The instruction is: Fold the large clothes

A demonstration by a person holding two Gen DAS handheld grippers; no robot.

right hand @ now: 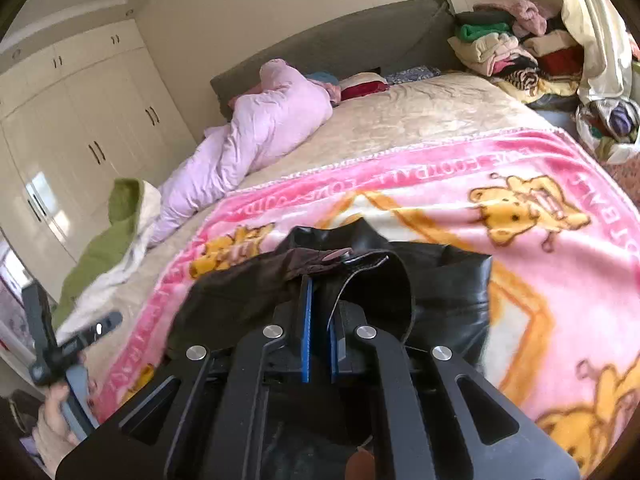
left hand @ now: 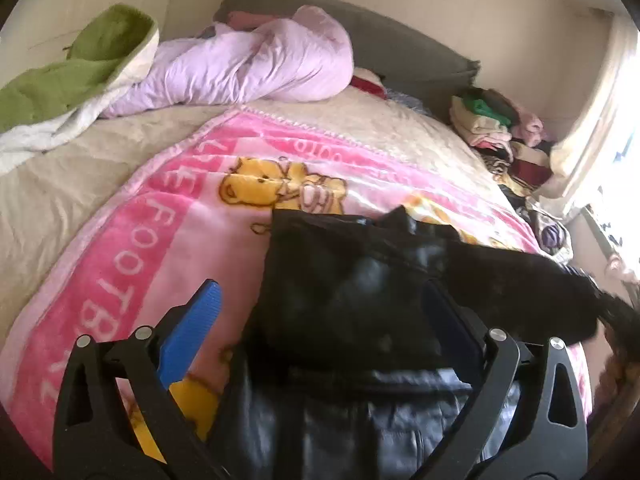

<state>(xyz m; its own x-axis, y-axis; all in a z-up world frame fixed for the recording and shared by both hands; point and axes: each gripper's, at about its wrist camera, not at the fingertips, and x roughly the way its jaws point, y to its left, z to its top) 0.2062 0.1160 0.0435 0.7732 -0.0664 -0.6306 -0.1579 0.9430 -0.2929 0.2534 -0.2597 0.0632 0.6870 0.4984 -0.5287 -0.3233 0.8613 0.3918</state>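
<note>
A black leather jacket [left hand: 352, 300] lies bunched on a pink bear-print blanket [left hand: 120, 248] on the bed. My left gripper [left hand: 320, 312] is open. Its left blue pad [left hand: 192, 328] is bare, and the jacket drapes over the right finger and fills the gap between the fingers. In the right wrist view my right gripper [right hand: 320, 304] is shut on a fold of the jacket [right hand: 440, 288] near its collar, the blue pads [right hand: 307, 320] pinching the leather. The left gripper's handle, in a hand, shows in the right wrist view [right hand: 60, 352] at far left.
A pink duvet [left hand: 248, 68] and a green-and-white blanket [left hand: 72, 76] lie at the bed's head and left side. A pile of clothes [right hand: 512, 52] sits by the grey headboard [right hand: 360, 36]. Cream wardrobes [right hand: 80, 128] stand on the left. A bright window [left hand: 616, 128] is at right.
</note>
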